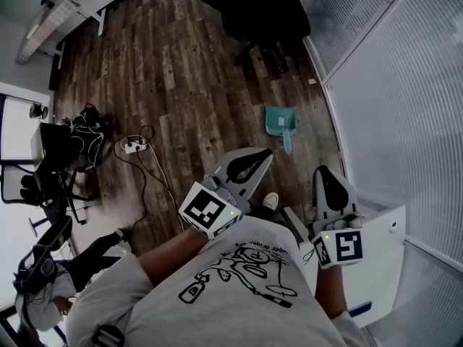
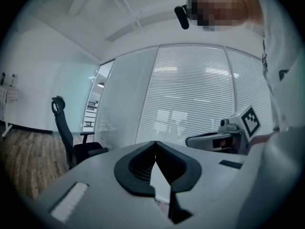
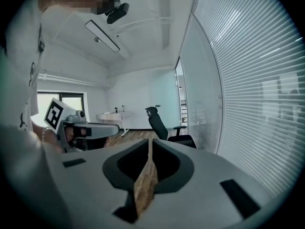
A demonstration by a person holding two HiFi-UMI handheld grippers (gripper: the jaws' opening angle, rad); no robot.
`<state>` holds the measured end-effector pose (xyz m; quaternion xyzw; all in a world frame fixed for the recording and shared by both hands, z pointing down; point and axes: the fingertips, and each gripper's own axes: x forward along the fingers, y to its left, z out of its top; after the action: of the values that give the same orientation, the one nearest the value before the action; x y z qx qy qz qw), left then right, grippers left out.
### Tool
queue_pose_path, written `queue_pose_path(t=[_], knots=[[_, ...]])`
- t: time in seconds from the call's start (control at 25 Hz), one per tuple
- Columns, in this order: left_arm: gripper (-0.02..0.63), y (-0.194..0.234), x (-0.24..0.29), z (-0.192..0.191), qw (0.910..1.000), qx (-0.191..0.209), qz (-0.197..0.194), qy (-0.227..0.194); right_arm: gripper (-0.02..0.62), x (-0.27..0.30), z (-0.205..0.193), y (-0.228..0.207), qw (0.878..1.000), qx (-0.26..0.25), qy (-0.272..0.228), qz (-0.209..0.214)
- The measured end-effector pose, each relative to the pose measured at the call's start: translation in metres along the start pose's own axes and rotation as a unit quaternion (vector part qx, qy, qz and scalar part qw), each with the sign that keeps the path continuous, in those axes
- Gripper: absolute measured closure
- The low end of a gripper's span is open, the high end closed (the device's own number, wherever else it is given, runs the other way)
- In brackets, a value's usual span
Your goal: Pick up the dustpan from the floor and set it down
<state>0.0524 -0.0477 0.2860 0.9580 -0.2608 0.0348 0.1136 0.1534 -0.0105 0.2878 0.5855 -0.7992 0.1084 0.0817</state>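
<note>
A teal dustpan [image 1: 281,123] lies on the wooden floor near the glass wall, its handle toward me. My left gripper [image 1: 265,155] is held in the air, short of the dustpan and to its lower left, with its tips aimed that way. Its tips [image 2: 155,142] meet with nothing between them, so it is shut. My right gripper [image 1: 323,170] hangs to the dustpan's lower right. Its jaws are shut and empty too, the tips [image 3: 150,140] touching. Each gripper view shows the other gripper [image 2: 224,138] [image 3: 78,127] but not the dustpan.
A black office chair [image 1: 264,13] stands beyond the dustpan. The glass wall with blinds [image 1: 405,107] runs along the right. A power strip with cables [image 1: 134,147] and dark bags [image 1: 87,136] lie on the floor at left. A white cabinet [image 1: 383,266] stands at my right.
</note>
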Motion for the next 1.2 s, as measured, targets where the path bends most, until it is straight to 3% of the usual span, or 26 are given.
queue_pose_path(t=[0.44, 0.92, 1.2], knots=[[0.604, 0.016, -0.004, -0.004, 0.9998, 0.0, 0.007, 0.016, 0.577, 0.031, -0.045, -0.027, 0.999, 0.004, 0.051, 0.0], [0.604, 0.024, -0.009, -0.006, 0.9996, -0.016, 0.013, 0.02, 0.532, 0.073, -0.134, -0.044, 0.989, -0.006, 0.144, 0.018], [0.604, 0.032, -0.009, -0.007, 0.9993, -0.023, 0.021, 0.02, 0.512, 0.101, -0.186, -0.049, 0.981, 0.018, 0.192, 0.036]])
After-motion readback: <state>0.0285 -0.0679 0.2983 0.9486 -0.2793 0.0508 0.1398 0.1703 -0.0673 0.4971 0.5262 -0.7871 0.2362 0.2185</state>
